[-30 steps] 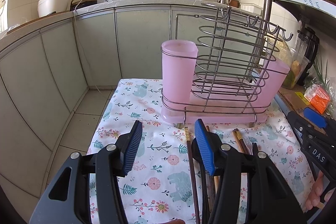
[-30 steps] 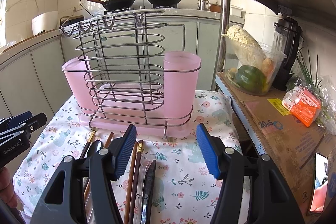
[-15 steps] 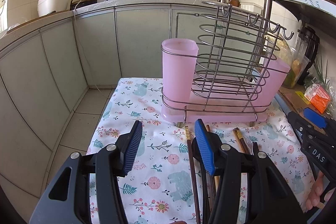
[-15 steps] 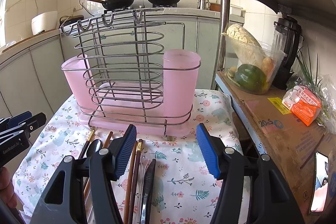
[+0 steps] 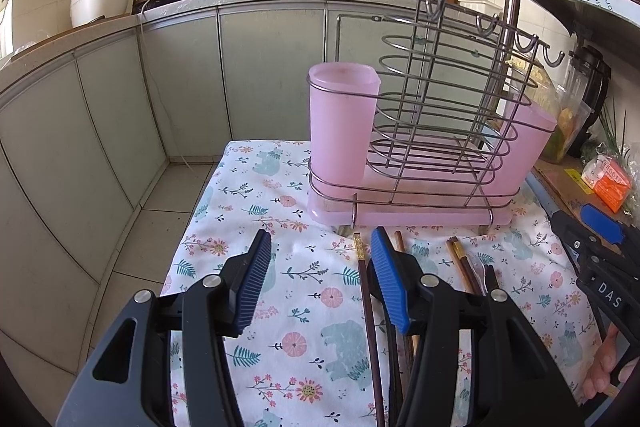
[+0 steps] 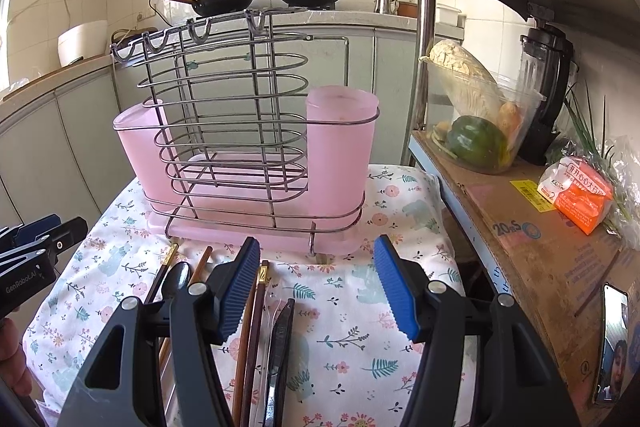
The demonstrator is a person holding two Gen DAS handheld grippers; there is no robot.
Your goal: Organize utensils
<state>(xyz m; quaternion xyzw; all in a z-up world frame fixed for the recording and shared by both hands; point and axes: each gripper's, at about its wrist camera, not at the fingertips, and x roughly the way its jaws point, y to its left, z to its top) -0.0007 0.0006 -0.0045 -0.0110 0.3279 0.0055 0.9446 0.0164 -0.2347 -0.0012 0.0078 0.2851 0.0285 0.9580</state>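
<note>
A wire rack with pink plastic cups and tray (image 5: 420,163) stands at the back of the floral cloth; it also shows in the right wrist view (image 6: 256,163). Dark chopsticks (image 5: 366,291) and other utensils lie on the cloth in front of it. In the right wrist view I see chopsticks (image 6: 256,311), a dark spoon (image 6: 178,277) and a dark-handled utensil (image 6: 280,331). My left gripper (image 5: 320,283) is open and empty above the cloth, left of the chopsticks. My right gripper (image 6: 318,287) is open and empty, just right of the utensils.
The floral cloth (image 5: 288,263) covers a small table with floor to its left. A cardboard box (image 6: 532,227) with a vegetable bowl (image 6: 476,123), a blender (image 6: 548,83) and an orange packet (image 6: 580,195) stands at the right. Kitchen cabinets are behind.
Both grippers have shifted only slightly; the rack appears a touch lower and closer in the views. Both stay open and nothing was grasped.
</note>
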